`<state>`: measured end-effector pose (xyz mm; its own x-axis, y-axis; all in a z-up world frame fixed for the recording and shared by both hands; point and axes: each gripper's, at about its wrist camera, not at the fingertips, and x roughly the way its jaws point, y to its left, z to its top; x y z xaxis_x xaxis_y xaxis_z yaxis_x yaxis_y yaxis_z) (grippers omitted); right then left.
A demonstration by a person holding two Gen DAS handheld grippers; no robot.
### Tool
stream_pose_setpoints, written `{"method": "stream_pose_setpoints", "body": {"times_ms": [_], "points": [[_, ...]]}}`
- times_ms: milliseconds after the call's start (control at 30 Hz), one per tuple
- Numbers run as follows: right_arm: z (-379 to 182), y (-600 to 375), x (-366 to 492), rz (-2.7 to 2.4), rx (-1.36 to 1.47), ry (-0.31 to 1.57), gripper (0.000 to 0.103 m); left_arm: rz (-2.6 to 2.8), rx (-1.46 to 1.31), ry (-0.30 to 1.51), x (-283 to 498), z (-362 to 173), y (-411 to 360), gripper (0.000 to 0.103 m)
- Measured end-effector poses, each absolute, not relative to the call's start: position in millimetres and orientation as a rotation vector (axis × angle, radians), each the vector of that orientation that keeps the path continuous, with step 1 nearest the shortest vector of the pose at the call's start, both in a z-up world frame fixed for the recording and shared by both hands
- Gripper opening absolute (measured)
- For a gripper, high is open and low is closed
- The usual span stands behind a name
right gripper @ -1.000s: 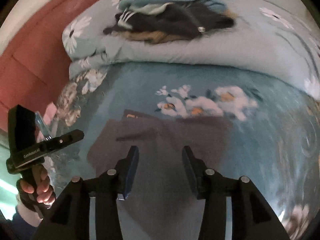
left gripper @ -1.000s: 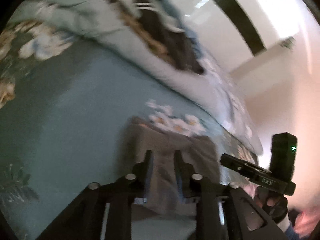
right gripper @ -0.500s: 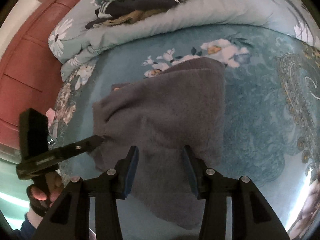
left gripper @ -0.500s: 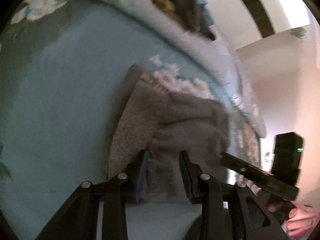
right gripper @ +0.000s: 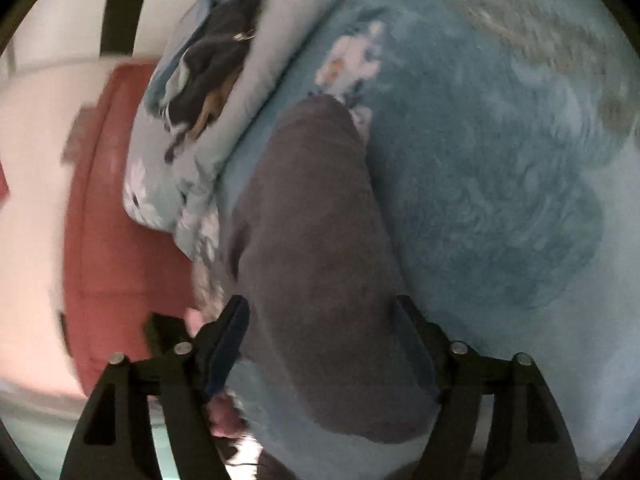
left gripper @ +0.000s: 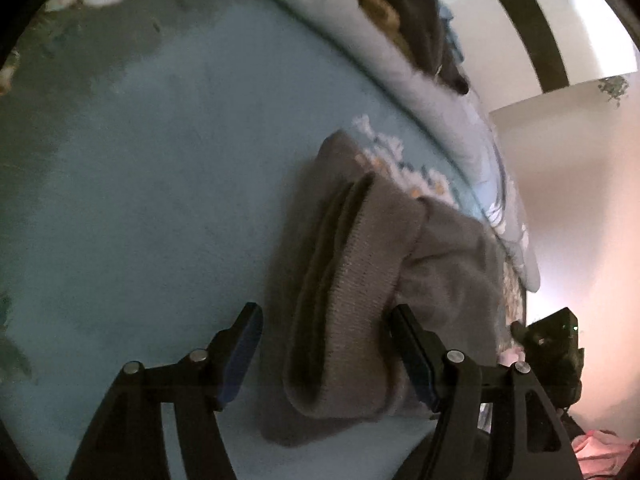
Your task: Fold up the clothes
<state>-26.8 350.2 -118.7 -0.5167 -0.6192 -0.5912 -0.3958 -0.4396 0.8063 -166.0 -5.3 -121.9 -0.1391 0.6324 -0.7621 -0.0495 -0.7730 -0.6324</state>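
Lying released now, grey sweater (left gripper: 352, 280) between both just-opened hand-held grippers.

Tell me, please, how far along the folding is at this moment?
Done: the grey garment lies folded on the blue bedspread, its ribbed hem doubled over. In hand: nothing. The left gripper and right gripper have just been opening; the garment sits between their jaws, but the pads do not press it. Left: a pile of clothes on the rolled quilt looks unfolded.
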Motion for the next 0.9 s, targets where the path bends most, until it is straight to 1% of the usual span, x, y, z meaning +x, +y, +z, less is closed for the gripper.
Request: {"method": "stream_pose_setpoints", "body": {"times_ms": [33, 100, 267, 367, 433, 467, 533, 567, 600, 633, 667, 700, 733, 800, 833, 900], "points": [[-119.8, 349.5, -29.4, -2.102, 1.456, -1.549, 0.084, 1.953, -1.674, -0.663, -168.6, -123.5, -3.2, 0.072], [-122.4, 346.5, -36.5, -2.125, 1.467, -1.507, 0.084, 1.938, -1.668, -0.681, -174.1, -124.9, 0.5, 0.074], [-134.0, 333.1, -59.5, -2.095, 1.503, -1.429, 0.085, 1.916, -1.664, -0.623, -187.6, -123.5, 12.3, 0.081], [-142.8, 329.8, -70.5, -2.064, 1.512, -1.453, 0.088, 1.907, -1.661, -0.633, -189.2, -122.3, 12.1, 0.082], [-142.6, 328.9, -72.3, -2.068, 1.506, -1.460, 0.088, 1.887, -1.658, -0.672, -187.3, -123.4, 11.6, 0.081], [-142.6, 329.0, -71.0, -2.067, 1.505, -1.469, 0.088, 1.861, -1.660, -0.721, -185.5, -125.6, 10.8, 0.081], [-144.9, 332.2, -67.7, -2.046, 1.497, -1.545, 0.088, 1.862, -1.657, -0.769, -183.8, -127.0, 12.2, 0.081], [-146.5, 334.1, -66.4, -2.033, 1.495, -1.589, 0.086, 1.865, -1.655, -0.790, -183.0, -127.6, 13.1, 0.080], [-147.7, 335.8, -65.9, -2.025, 1.498, -1.616, 0.084, 1.870, -1.656, -0.800, -182.2, -127.3, 14.2, 0.075], [-148.3, 337.2, -65.2, -2.020, 1.504, -1.638, 0.082, 1.880, -1.660, -0.812, -180.4, -126.0, 14.1, 0.064], [-147.0, 337.6, -64.3, -2.025, 1.516, -1.637, 0.077, 1.892, -1.665, -0.825, -178.4, -124.5, 13.7, 0.060], [-145.5, 337.8, -63.6, -2.030, 1.527, -1.635, 0.070, 1.902, -1.664, -0.836, -176.0, -122.4, 12.8, 0.051], [-143.5, 337.2, -63.8, -2.035, 1.537, -1.628, 0.066, 1.914, -1.658, -0.849, -172.8, -119.2, 11.8, 0.043], [-137.6, 336.7, -63.8, -2.043, 1.550, -1.613, 0.053, 1.934, -1.648, -0.875, -165.7, -112.0, 10.1, 0.036], [-134.1, 336.7, -63.7, -2.046, 1.555, -1.606, 0.051, 1.943, -1.643, -0.887, -162.0, -108.2, 9.5, 0.033], [-125.7, 337.2, -63.7, -2.051, 1.552, -1.593, 0.046, 1.951, -1.644, -0.892, -154.1, -99.6, 9.7, 0.032]]}}
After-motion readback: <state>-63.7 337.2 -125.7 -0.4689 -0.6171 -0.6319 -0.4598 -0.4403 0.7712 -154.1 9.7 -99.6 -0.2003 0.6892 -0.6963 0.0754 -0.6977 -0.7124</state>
